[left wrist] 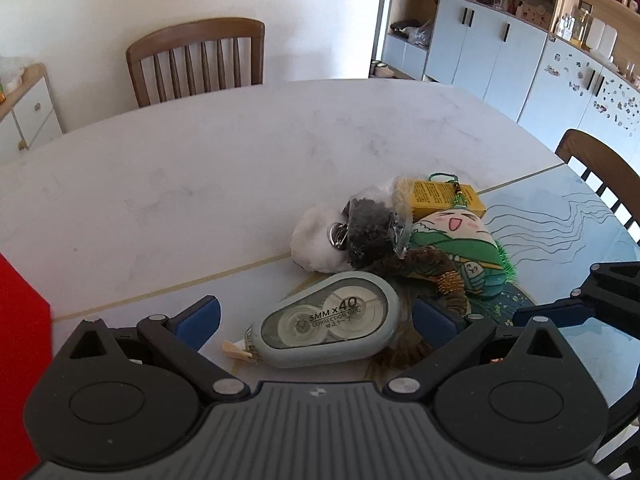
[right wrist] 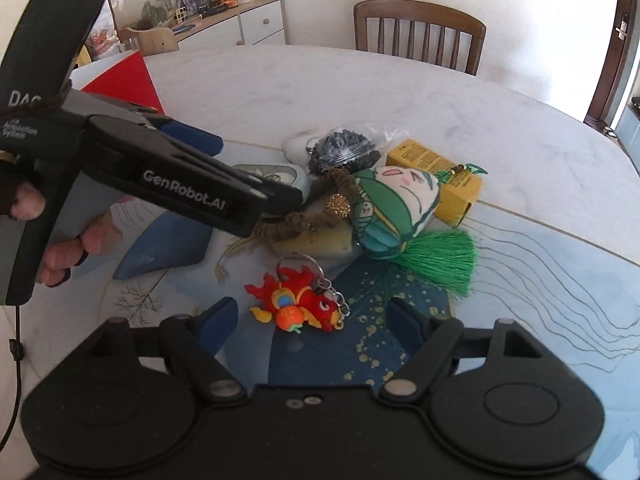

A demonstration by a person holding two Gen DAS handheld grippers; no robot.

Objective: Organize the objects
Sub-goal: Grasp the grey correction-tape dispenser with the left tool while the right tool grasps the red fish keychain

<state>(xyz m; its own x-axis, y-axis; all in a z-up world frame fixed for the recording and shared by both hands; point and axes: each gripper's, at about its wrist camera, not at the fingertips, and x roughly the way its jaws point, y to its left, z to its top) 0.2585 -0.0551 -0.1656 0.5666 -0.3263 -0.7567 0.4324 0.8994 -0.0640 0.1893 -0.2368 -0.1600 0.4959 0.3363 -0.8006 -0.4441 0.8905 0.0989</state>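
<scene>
Grey correction tape point(left wrist: 332, 320) between spread left hand-held gripper point(left wrist: 316, 318) fingers.

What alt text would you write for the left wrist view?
An open left gripper frames a grey correction tape lying on a white table. Behind it lie a green doll, a yellow box and a white pouch.

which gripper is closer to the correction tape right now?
Left. The left gripper is open with the correction tape between its fingers. The right gripper, also open, sits further back, by the red fish keychain.
</scene>
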